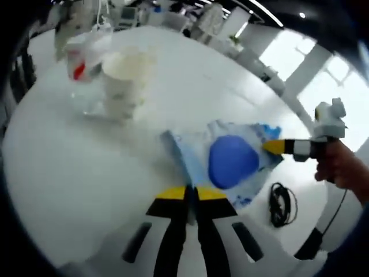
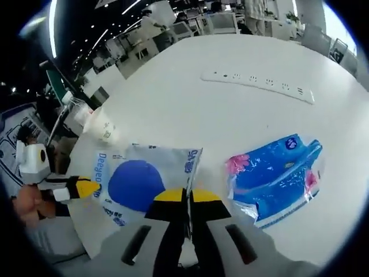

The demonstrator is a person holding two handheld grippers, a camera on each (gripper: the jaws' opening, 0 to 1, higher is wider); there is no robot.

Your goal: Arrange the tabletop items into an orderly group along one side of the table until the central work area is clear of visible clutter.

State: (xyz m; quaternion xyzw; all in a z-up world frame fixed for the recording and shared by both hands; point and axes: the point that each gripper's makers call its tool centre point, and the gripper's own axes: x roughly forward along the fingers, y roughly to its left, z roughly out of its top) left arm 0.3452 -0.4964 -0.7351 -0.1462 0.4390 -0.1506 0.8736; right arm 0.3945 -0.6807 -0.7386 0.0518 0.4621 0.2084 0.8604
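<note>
We've got both grippers on the white-and-blue packet [image 1: 230,158], low centre of the left gripper view. Our left gripper [image 1: 192,195] has its jaws pressed together on the packet's near edge. The right gripper [image 1: 274,146] pinches the far edge at centre right, a hand [image 1: 340,167] behind it. In the right gripper view our right gripper [image 2: 187,199] is clamped on the same packet [image 2: 138,182], bottom centre, and the left gripper [image 2: 86,187] is at lower left. The blue wipes pack [image 2: 277,176] lies just beside it, lower right; the power strip [image 2: 259,85] runs across the upper right. The paper cups [image 1: 124,78] stand upper left on the worktop [image 1: 75,173]. Best, we'd judge, to lift evenly, keep it taut and carry it toward the cups.
</note>
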